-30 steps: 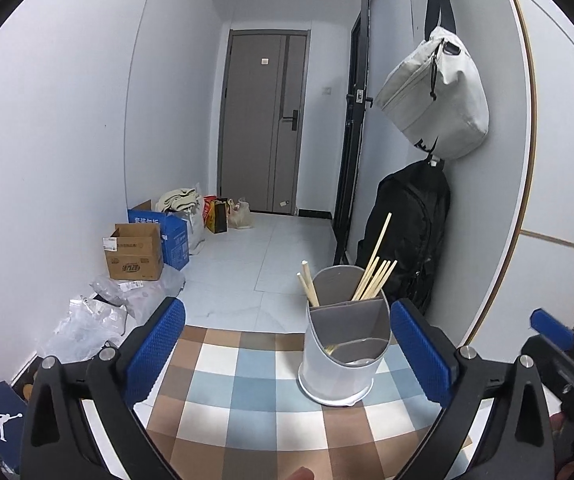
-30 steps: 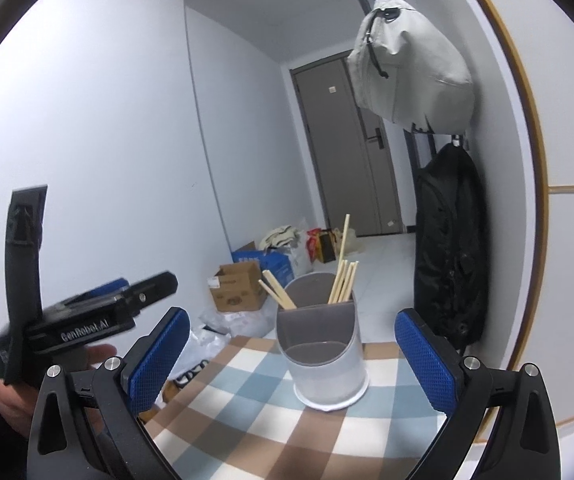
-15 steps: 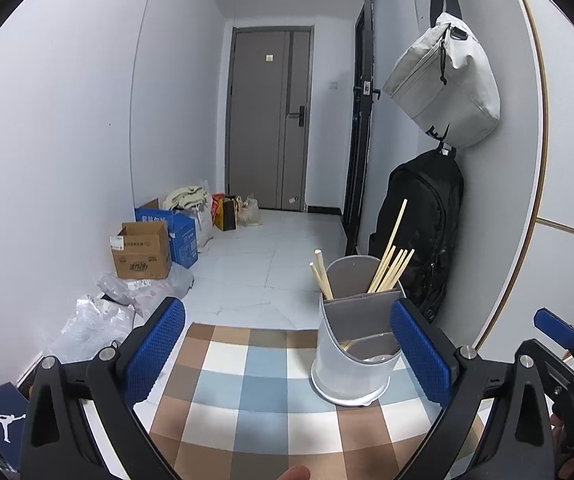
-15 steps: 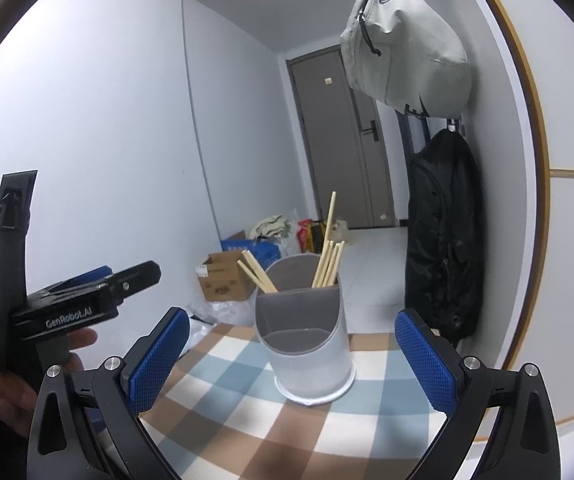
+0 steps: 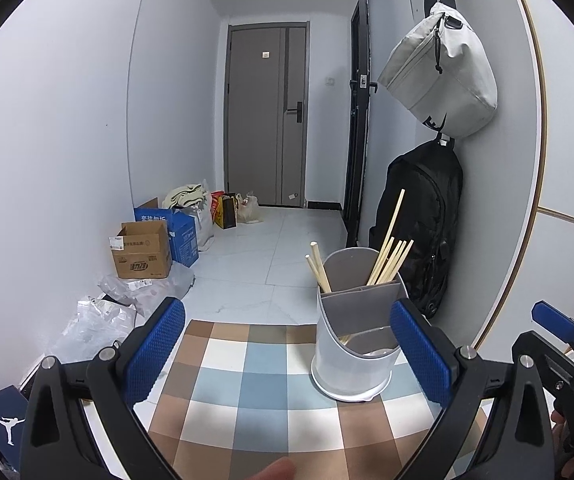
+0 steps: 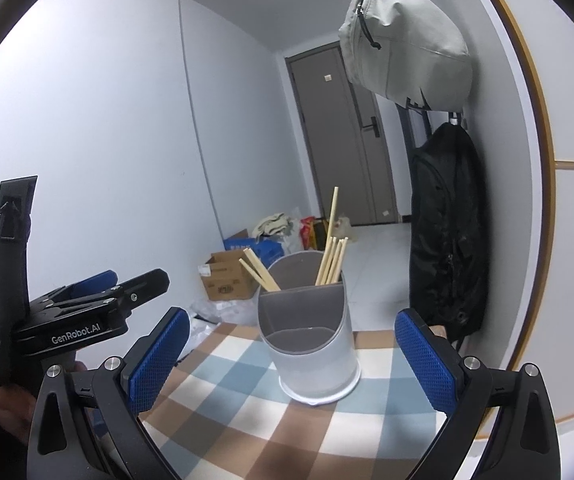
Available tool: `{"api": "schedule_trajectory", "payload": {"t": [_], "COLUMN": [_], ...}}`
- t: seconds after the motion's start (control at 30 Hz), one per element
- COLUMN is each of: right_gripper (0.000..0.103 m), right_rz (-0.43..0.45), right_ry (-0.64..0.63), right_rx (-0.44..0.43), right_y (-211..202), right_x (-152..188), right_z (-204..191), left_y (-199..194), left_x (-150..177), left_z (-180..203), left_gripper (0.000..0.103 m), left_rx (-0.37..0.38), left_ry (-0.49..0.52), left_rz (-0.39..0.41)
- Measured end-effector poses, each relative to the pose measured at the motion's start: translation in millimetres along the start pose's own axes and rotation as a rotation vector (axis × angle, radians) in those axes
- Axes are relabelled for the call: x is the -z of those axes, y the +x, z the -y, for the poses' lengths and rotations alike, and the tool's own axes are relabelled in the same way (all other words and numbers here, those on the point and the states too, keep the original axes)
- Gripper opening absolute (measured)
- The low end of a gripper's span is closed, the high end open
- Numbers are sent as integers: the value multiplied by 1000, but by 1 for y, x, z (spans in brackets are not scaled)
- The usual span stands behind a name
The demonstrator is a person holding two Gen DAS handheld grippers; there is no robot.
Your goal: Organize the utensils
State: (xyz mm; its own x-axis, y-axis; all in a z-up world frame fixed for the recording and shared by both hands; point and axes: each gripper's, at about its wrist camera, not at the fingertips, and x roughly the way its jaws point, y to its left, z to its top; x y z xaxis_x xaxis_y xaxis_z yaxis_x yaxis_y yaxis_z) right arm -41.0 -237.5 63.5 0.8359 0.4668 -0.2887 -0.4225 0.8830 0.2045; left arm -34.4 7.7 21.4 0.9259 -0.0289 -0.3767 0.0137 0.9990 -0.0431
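The utensil holder (image 5: 354,344) stands on the checked bench (image 5: 247,380) with chopsticks (image 5: 391,256) already in its rear compartment, both the left gripper (image 5: 287,356) and right gripper (image 6: 291,354) wide-jawed and empty, so sorting looks finished or paused; the left view has drifted leftward since a second ago.

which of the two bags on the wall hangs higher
The light grey bag hangs higher, up near the top of the wall. The black backpack hangs directly below it, behind the utensil holder, and reaches much lower.
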Motion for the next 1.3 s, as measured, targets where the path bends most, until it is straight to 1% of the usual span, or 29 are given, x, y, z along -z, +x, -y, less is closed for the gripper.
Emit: {"api": "schedule_trajectory", "payload": {"t": [0.5, 1.3], "right_gripper": [103, 103], "right_rz": [-3, -13], "right_ry": [-7, -12], "right_rx": [4, 5], "right_y": [-2, 0], "right_x": [1, 2], "right_z": [-1, -2], "left_y": [0, 0], "left_x": [2, 2], "left_z": [0, -1], "left_gripper": [100, 100], "left_rx": [-14, -1], "left_ry": [-5, -18], "left_rz": [-2, -12]}}
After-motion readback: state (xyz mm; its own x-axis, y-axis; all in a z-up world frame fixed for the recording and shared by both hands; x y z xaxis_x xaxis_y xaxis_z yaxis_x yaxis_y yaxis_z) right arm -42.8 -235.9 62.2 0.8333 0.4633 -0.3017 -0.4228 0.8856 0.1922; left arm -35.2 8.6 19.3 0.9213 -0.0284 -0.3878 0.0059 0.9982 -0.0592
